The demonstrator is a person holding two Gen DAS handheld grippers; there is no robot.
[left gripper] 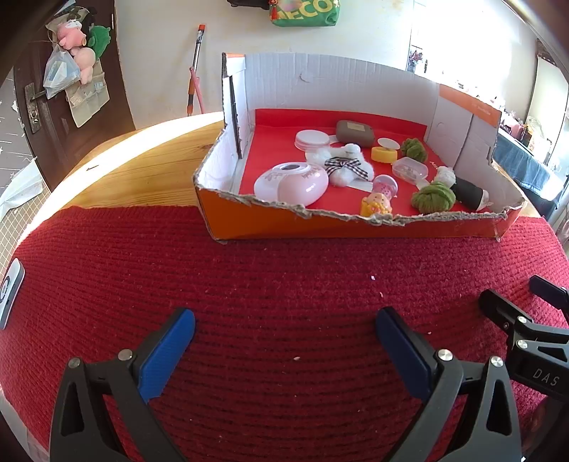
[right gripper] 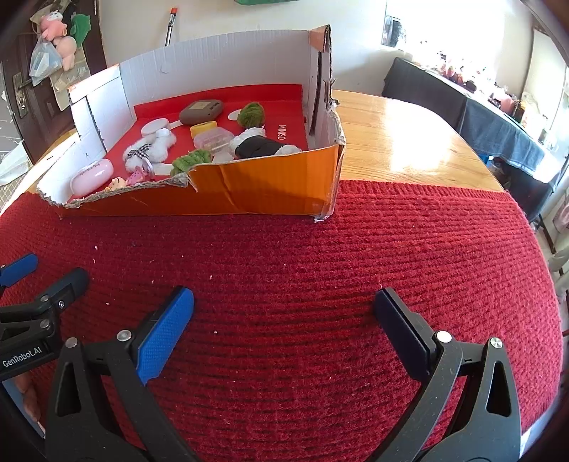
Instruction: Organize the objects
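One "MINISO" box liner (right gripper: 282,132), "GenRobot.AI" left gripper (right gripper: 21,280) (spread wide)

Red knitted mat (left gripper: 249,277) on wooden table (left gripper: 142,167); plush toys (left gripper: 80,46) hung on dark door (left gripper: 42,117); green bag (left gripper: 306,12); broom handle (left gripper: 195,67) against wall

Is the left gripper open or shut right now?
Open: the left gripper has its blue pads spread wide over the red mat, holding nothing.
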